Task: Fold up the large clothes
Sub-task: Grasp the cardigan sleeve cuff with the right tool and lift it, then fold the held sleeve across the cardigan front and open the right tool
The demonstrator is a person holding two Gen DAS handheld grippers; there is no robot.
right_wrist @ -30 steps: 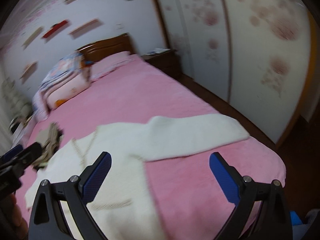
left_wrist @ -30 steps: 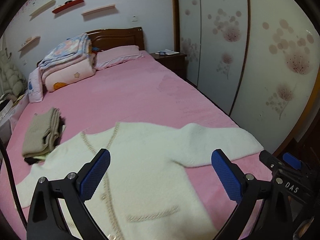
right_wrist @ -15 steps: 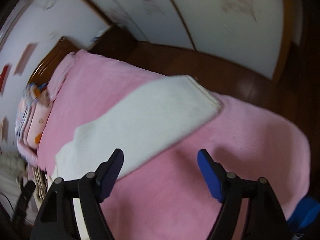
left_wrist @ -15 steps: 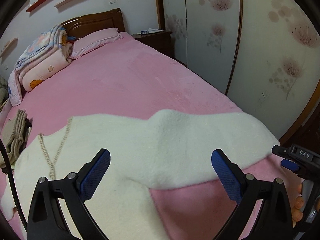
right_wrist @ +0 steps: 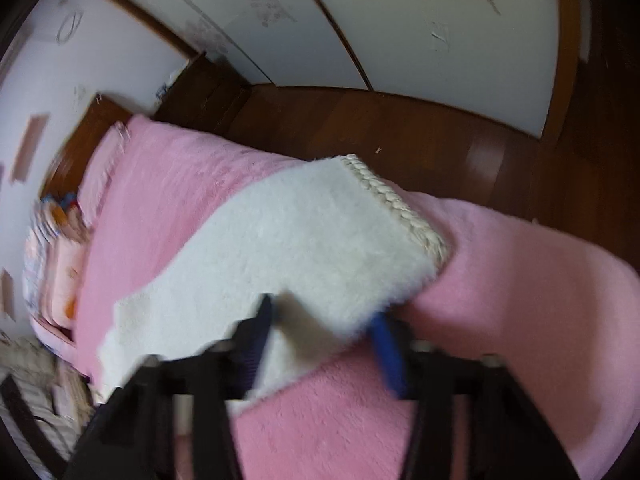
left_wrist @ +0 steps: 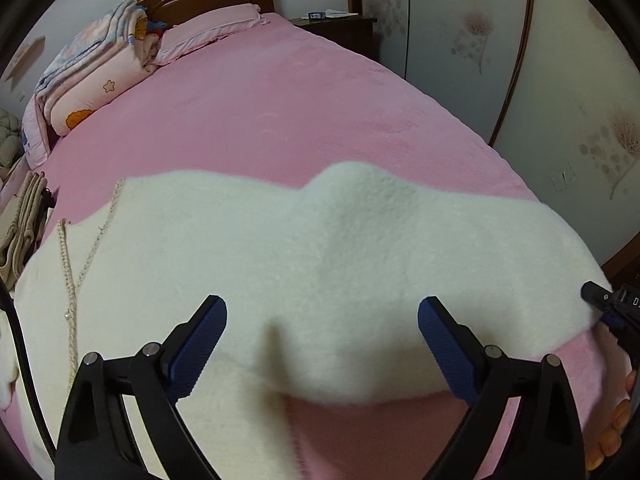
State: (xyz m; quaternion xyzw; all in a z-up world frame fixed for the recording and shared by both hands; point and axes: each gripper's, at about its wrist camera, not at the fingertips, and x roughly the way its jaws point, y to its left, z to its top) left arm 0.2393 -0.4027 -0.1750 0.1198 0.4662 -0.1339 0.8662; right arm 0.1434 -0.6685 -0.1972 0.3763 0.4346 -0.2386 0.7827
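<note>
The right hand-held gripper [right_wrist: 324,336] had just been closing on the sleeve [right_wrist: 304,240] of the white sweater [left_wrist: 240,264] spread on the bed [left_wrist: 280,100], probably to fold it inward, while the left hand-held gripper [left_wrist: 322,320] stood apart above the sweater.

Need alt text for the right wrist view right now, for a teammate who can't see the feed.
The right gripper, its jaws just closing, has the edge of the white fuzzy cardigan's sleeve between its blue pads; the blur hides whether they press it yet. The sleeve lies across the pink bed, braided cuff toward the dark wood floor.
</note>
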